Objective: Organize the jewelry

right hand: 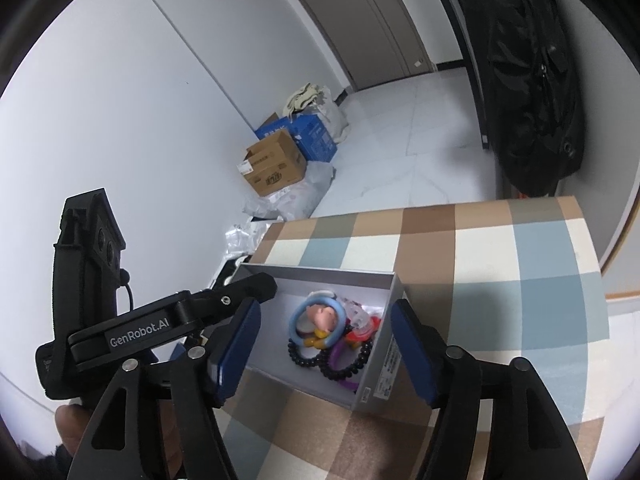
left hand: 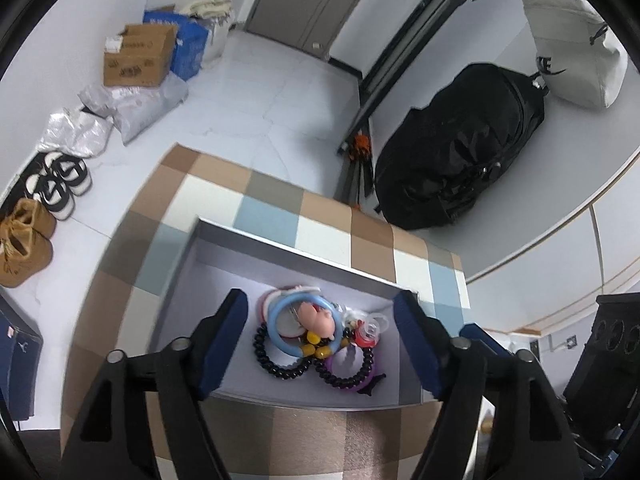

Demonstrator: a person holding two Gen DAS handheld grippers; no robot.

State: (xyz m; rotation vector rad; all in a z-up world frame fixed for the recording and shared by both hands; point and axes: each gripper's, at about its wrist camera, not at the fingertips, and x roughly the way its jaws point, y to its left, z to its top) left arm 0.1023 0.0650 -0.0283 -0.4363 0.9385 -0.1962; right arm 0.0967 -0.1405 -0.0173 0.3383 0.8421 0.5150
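A shallow grey box [left hand: 224,256] [right hand: 380,376] stands on a table with a checked cloth [left hand: 280,200] [right hand: 500,280]. In the box lies a heap of jewelry: a light blue ring [left hand: 276,320] [right hand: 298,320] with a pink figure [left hand: 318,316] [right hand: 322,316], black bead bracelets [left hand: 280,370] [right hand: 344,372], a purple ring [left hand: 350,360] [right hand: 334,356], yellow beads [left hand: 316,340] and a red piece [left hand: 366,338] [right hand: 358,334]. My left gripper [left hand: 322,346] hovers open over the box with the heap between its blue pads, not touching it. My right gripper [right hand: 324,350] is open beside it, above the box's near side.
On the floor to the left are cardboard and blue boxes [left hand: 138,58] [right hand: 276,166], plastic bags [left hand: 132,108] and shoes [left hand: 60,184]. A black bag [left hand: 460,152] [right hand: 532,80] and a white tote [left hand: 576,52] rest beyond the table. The left gripper's body [right hand: 120,320] fills the right view's left side.
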